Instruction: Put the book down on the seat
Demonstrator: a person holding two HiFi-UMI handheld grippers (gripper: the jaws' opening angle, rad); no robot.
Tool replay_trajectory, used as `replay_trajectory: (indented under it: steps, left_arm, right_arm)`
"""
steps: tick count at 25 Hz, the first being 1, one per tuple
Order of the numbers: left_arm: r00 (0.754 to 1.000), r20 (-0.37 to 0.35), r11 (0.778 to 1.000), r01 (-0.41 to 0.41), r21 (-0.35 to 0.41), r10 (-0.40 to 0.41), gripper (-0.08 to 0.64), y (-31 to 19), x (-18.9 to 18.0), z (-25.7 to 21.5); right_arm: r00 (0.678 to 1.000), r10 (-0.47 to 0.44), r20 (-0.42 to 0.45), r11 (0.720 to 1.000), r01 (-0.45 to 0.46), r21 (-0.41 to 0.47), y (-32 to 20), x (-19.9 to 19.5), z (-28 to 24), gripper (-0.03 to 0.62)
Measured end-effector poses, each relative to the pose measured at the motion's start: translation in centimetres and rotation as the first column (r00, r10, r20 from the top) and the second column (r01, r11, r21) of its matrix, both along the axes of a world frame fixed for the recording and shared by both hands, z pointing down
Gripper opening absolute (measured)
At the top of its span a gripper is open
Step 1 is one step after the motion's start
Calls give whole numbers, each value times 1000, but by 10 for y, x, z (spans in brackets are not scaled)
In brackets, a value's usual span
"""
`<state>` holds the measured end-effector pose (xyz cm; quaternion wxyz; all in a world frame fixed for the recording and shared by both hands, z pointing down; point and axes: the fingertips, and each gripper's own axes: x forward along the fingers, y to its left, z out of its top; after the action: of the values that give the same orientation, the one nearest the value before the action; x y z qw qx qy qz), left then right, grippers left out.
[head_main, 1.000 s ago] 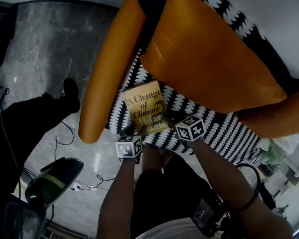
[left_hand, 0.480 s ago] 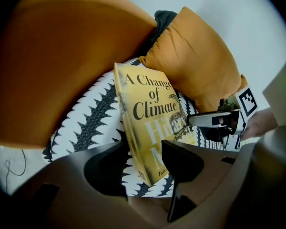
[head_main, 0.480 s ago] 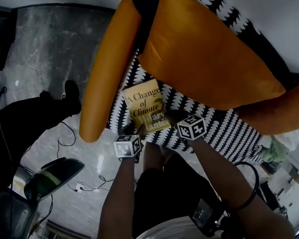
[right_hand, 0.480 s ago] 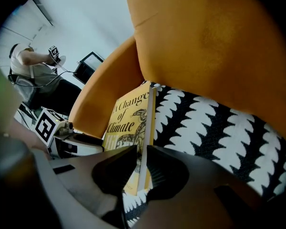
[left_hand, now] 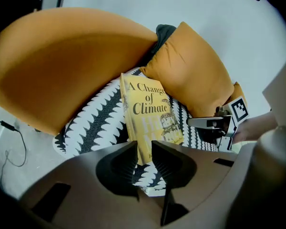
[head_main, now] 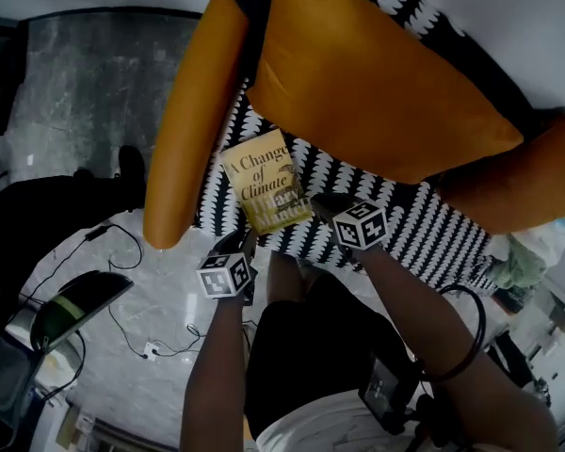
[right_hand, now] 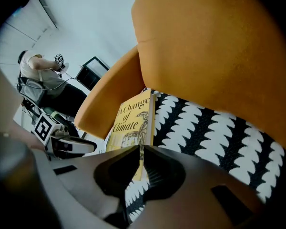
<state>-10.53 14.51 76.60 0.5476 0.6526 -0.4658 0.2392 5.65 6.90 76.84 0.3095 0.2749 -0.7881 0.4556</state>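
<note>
Book (head_main: 264, 194): on patterned seat (head_main: 433, 238), near edge hidden behind jaws; long axis from seat front toward orange cushion (head_main: 377, 92), title end farthest; right gripper (head_main: 318, 205) clamped on its edge; left gripper (head_main: 248, 246) jaws narrow, closing, clear of it.

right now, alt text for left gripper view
A yellow book rests on the patterned seat of an orange chair, just past the left gripper, whose jaws are closing on nothing. The right gripper is at its right edge.

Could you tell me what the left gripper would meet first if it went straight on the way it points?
Most likely the near end of the yellow book lying on the seat. The left gripper, jaws closing on nothing, points at it.
</note>
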Motion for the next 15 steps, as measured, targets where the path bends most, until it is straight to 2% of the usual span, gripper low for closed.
replay_trajectory:
  steps: [5, 11, 15]
  left_arm:
    - [1000, -18, 1000, -9, 9, 9, 37, 13, 18, -9]
    - [1000, -9, 1000, -18, 17, 18, 18, 31, 23, -6]
    - [998, -2, 997, -57, 47, 57, 16, 45, 25, -22]
  right_arm:
    - [999, 10, 33, 1000, -10, 8, 9, 5, -7, 26]
    - [998, -10, 66, 1000, 8, 23, 33, 2, -12, 17]
    - [996, 21, 91, 999, -25, 34, 49, 7, -33, 15]
